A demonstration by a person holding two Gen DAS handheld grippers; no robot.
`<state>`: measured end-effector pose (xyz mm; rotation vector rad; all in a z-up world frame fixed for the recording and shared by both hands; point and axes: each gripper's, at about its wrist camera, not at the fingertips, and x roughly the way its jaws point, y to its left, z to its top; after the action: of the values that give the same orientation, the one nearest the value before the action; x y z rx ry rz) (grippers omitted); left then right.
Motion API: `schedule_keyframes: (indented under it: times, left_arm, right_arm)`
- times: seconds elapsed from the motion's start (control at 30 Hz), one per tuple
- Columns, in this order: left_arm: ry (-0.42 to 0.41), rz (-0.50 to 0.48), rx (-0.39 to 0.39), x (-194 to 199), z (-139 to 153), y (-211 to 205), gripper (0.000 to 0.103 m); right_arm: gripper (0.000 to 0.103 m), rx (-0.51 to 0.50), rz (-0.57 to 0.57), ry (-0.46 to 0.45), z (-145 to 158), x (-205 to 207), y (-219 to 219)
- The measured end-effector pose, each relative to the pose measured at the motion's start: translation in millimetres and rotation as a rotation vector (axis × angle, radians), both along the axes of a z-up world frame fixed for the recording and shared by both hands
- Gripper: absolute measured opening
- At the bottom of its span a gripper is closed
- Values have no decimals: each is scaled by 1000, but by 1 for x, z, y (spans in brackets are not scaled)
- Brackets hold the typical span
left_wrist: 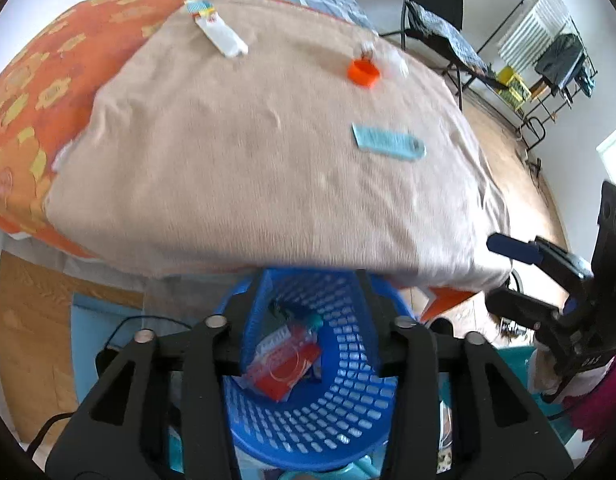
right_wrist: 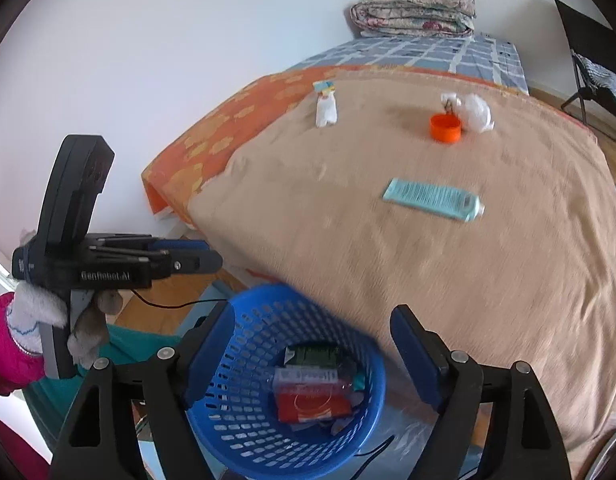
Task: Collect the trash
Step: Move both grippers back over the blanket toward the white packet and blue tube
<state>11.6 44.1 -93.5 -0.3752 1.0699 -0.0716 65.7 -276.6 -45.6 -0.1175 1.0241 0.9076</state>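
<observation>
Lying on the tan blanket [right_wrist: 448,280] are 4 pieces of trash, namely 1 teal tube [right_wrist: 434,199], 1 orange cap [right_wrist: 445,128], 1 white crumpled wad [right_wrist: 474,112] and 1 white wrapper [right_wrist: 326,106], while 1 blue basket [right_wrist: 244,420] is sitting near, holding several packets.

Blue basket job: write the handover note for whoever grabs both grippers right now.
Left gripper: open, empty, above the blue basket.
Right gripper: open, empty, also over the basket.
Done: a red packet and a few other wrappers lie in the basket, on the floor at the bed's near edge.
Left on the tan blanket: teal tube nearest, orange cap with crumpled white wrapper beside it, white tube farthest back.
</observation>
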Motion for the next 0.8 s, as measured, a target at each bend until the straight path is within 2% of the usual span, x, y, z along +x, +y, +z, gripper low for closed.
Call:
schedule_keyframes:
  times: [0.2, 0.53, 0.7, 0.8]
  left_arm:
    - [-42, 30, 31, 29, 21, 17, 45]
    - [-81, 106, 0, 86, 38, 55, 45]
    - [-96, 150, -8, 120, 42, 74, 45]
    - [-96, 182, -41, 142, 41, 88, 45]
  right_arm:
    - [84, 0, 3, -16, 9, 21, 0]
    - [84, -34, 44, -76, 16, 67, 7]
    - [84, -52, 68, -65, 9, 101, 22]
    - [84, -45, 59, -34, 2, 123, 29]
